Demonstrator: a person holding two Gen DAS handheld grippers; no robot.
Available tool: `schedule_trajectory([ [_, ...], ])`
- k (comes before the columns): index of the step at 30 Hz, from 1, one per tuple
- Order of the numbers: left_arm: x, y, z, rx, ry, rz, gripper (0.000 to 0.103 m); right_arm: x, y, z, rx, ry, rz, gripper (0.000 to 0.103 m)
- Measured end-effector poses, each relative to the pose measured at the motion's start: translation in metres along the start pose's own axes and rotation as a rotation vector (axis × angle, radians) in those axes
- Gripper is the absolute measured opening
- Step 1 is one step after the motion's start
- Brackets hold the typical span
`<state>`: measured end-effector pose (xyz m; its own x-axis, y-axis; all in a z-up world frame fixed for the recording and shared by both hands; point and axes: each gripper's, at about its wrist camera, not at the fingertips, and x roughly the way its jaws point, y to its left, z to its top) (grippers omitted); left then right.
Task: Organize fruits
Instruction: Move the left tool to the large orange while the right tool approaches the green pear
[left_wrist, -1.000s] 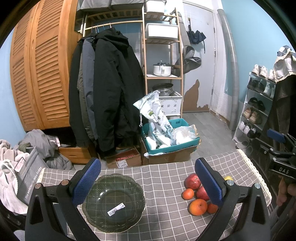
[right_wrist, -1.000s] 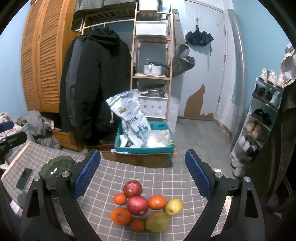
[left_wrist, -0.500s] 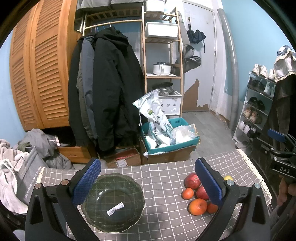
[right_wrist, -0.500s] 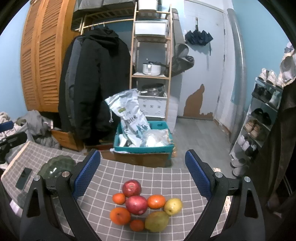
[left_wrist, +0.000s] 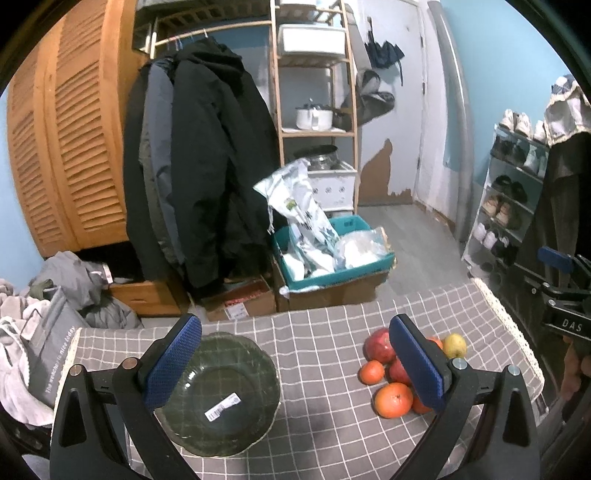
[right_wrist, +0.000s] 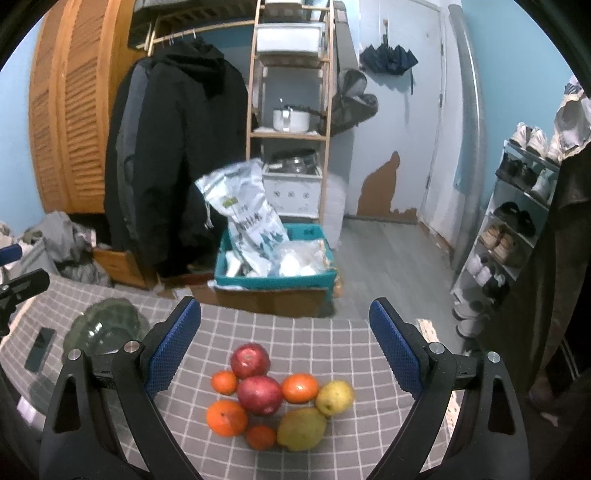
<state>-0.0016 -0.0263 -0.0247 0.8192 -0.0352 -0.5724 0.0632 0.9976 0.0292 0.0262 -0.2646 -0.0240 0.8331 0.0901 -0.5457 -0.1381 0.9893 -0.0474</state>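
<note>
While both hand-held grippers hover wide open and empty, the left (left_wrist: 291, 354) over the bowl (left_wrist: 218, 395) at 7 o'clock, the right (right_wrist: 284, 347) frames the fruit (right_wrist: 258, 395) clustered on the surface (right_wrist: 314, 339) at 6 o'clock

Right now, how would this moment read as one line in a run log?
left gripper: open, empty, above green glass bowl | right gripper: open, empty, above fruit pile | bowl: no fruit

a grey checked tablecloth (right_wrist: 314, 339) carries a green glass bowl (left_wrist: 221, 395), clustered fruit (right_wrist: 273, 398) and a phone (right_wrist: 38, 349).
</note>
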Motion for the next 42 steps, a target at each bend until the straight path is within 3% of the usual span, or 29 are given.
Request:
schedule_trajectory([
  [10,0.035,-0.01,-0.01,-0.029,0.138,-0.063,0.102,0.029,-0.026,-0.027,0.032,0.144,-0.01,0.091],
  [25,0.088,-0.051,-0.035,0.019,0.337,-0.127,0.102,0.081,-0.045,-0.074,0.076,0.379,-0.015,0.091],
  [42,0.158,-0.075,-0.062,0.056,0.486,-0.024,0.102,0.145,-0.042,-0.127,0.103,0.612,-0.032,0.091],
])
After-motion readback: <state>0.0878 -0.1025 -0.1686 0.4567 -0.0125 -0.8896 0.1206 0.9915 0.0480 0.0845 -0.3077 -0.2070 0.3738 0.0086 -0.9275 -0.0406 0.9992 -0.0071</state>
